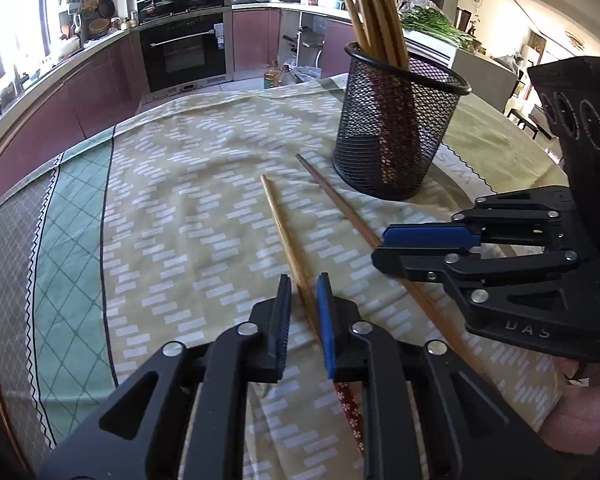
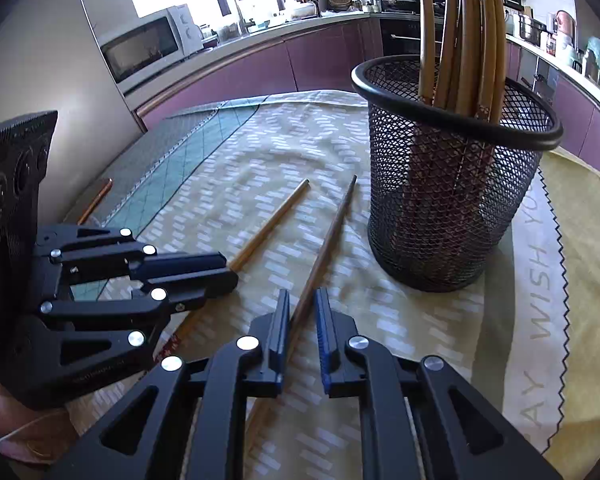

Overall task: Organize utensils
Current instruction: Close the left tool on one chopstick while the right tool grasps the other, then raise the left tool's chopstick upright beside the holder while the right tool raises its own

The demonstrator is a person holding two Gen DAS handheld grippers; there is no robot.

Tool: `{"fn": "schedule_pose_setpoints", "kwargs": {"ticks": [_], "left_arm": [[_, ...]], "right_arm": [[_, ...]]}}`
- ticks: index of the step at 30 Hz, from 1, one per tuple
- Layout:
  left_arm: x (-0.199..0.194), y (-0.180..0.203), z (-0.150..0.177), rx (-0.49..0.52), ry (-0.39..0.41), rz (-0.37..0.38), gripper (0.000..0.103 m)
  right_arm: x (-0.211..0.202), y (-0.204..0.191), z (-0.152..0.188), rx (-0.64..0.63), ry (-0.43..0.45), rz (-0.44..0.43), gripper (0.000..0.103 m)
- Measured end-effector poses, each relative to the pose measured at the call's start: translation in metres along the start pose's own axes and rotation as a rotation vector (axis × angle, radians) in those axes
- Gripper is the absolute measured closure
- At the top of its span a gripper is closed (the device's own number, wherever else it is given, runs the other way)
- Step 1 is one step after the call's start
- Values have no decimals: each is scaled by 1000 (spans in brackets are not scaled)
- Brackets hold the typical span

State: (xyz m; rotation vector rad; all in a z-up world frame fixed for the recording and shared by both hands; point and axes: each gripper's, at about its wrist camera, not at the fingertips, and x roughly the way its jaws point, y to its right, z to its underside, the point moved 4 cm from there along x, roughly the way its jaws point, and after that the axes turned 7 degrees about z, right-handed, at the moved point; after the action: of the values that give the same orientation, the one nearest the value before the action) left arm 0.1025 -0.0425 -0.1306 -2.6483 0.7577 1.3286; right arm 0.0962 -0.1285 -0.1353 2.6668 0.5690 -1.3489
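Note:
Two chopsticks lie on the tablecloth in front of a black mesh holder (image 1: 392,128) (image 2: 448,200) that holds several upright chopsticks (image 1: 376,4) (image 2: 468,20). The light chopstick (image 1: 280,224) (image 2: 276,216), whose near end has a red floral print, runs between the pads of my left gripper (image 1: 303,280) (image 2: 230,270). The jaws stand narrow, and a strip of cloth shows between the left pad and the stick. The dark chopstick (image 1: 332,192) (image 2: 336,224) passes the same way through my right gripper (image 2: 302,294) (image 1: 380,246), with a small gap at one pad.
A yellow patterned tablecloth (image 1: 188,184) with a green border covers the table. A person's hand (image 1: 580,412) holds the right gripper. Behind are purple kitchen cabinets, an oven (image 1: 184,52), a microwave (image 2: 144,48) and greens (image 1: 432,22). A second yellow mat (image 2: 580,240) lies right of the holder.

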Motion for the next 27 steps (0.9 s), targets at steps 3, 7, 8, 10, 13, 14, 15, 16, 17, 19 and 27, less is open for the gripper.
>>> {"fn": "schedule_pose_setpoints", "kwargs": {"ticks": [3, 7, 8, 10, 13, 14, 15, 16, 17, 19, 27], "left_arm": [[3, -2, -2, -7, -6, -3, 86], [6, -1, -4, -7, -8, -9, 89], [6, -1, -5, -10, -7, -9, 91], [6, -2, -5, -22, -4, -10, 93], [5, -3, -6, -44, 2, -5, 96], [5, -3, -6, -50, 4, -5, 96], [5, -3, -6, -55, 6, -5, 96], [4, -3, -6, -56, 9, -6, 96], [3, -2, -5, -55, 11, -6, 96], [1, -1, -5, -53, 16, -6, 96], [5, 4, -4, -40, 1, -4, 96]], "right_arm": [[3, 1, -2, 8, 0, 8, 86], [8, 1, -4, 15, 18, 12, 86], [8, 2, -4, 18, 19, 12, 88], [8, 4, -4, 43, 19, -13, 93], [5, 8, -2, 72, 28, -19, 95], [3, 10, -2, 82, 35, -27, 96], [-1, 12, -2, 90, 44, -33, 97], [-5, 13, -3, 92, 55, -33, 97], [-8, 14, -3, 91, 62, -39, 97], [-12, 14, -2, 83, 65, -52, 97], [-7, 7, 4, 52, 29, -58, 97]]}}
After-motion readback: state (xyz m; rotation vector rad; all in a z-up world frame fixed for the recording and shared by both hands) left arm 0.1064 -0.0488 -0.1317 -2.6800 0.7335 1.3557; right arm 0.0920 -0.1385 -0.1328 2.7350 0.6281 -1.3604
